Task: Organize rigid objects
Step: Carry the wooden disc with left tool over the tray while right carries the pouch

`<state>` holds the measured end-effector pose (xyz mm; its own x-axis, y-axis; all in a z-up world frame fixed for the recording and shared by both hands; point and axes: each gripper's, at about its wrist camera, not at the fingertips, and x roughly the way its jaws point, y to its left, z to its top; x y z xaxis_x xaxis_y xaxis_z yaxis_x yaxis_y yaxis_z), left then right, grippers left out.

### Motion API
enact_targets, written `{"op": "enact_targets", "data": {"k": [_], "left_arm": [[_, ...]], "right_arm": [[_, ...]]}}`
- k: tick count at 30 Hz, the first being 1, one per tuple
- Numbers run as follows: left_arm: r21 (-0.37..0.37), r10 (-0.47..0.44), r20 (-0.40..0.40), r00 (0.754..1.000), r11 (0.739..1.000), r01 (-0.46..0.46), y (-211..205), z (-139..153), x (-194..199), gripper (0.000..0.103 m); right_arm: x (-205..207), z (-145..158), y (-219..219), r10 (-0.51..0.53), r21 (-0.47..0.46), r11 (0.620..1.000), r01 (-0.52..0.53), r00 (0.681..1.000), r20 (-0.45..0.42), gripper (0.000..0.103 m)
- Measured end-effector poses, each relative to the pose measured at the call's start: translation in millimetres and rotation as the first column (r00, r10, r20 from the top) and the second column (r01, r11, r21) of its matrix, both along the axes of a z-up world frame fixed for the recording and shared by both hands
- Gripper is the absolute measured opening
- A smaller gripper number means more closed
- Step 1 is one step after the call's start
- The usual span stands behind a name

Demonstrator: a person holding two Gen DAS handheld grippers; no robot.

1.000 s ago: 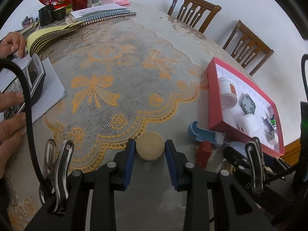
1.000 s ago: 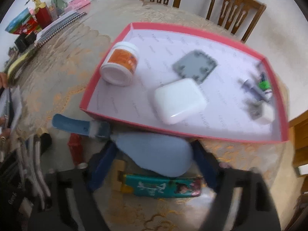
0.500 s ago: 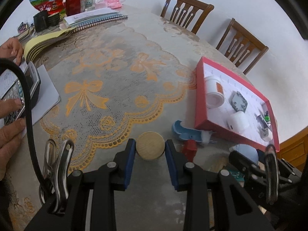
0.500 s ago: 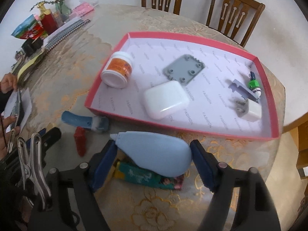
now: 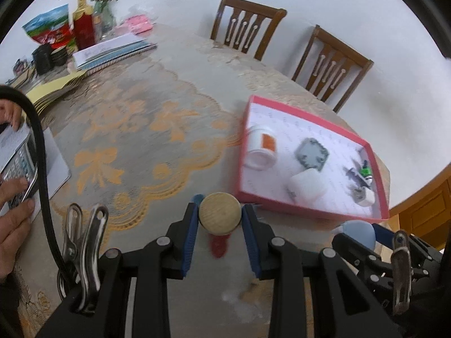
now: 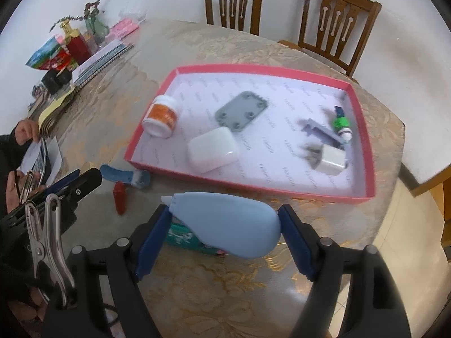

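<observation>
Your left gripper (image 5: 220, 218) is clenched on a wooden ball (image 5: 220, 213), low in the middle of the left wrist view; the blue pads press it from both sides and it sits clear of the worktop (image 5: 146, 129). Your right gripper (image 6: 225, 225) grips a light blue tape dispenser (image 6: 225, 222) across its length, nozzle toward the left finger, rounded end against the right finger.

Only the right wrist view lays the pink tray (image 6: 253, 186) open: a white jar with an orange label (image 6: 162, 117) at its left, a grey plate (image 6: 241, 111) in the middle, a white case (image 6: 212, 149) below that, and a white plug (image 6: 331, 160) and a green-capped tube (image 6: 341, 124) at the right. That view also shows a blue brush (image 6: 124, 175), a red piece (image 6: 119, 197) and a teal packet (image 6: 180, 235) on the worktop, the packet half hidden under the dispenser. In the left wrist view the ball covers most of the brush and the red piece, and the tray is blurred at centre right.

The left wrist view alone shows the lace cloth (image 5: 135, 140) with orange bows and, at the left edge, a person's hand (image 5: 14, 205) on a calculator (image 5: 19, 166).
</observation>
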<state>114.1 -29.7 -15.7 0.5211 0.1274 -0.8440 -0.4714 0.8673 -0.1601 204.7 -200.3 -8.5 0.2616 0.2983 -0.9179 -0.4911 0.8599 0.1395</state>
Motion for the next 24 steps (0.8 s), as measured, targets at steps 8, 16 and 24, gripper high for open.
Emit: {"op": "enact_targets", "data": {"k": [8, 16, 24], "left_arm": [[0.008, -0.06, 0.0, 0.998, 0.998, 0.06, -30.1, 8.9, 33.2, 0.033], [-0.024, -0.075, 0.029, 0.997, 0.997, 0.076, -54.7, 15.8, 73.4, 0.033], [-0.032, -0.057, 0.059, 0.997, 0.998, 0.059, -69.9, 20.9, 110.7, 0.033]], "right_arm": [[24.8, 7.1, -26.5, -0.038, 0.028, 0.999, 0.038, 0.999, 0.002, 0.079], [52.1, 14.3, -48.2, -0.041, 0.035, 0.999, 0.04, 0.999, 0.036, 0.079], [89.3, 19.8, -63.4, -0.034, 0.023, 0.999, 0.033, 0.997, 0.065, 0.079]]}}
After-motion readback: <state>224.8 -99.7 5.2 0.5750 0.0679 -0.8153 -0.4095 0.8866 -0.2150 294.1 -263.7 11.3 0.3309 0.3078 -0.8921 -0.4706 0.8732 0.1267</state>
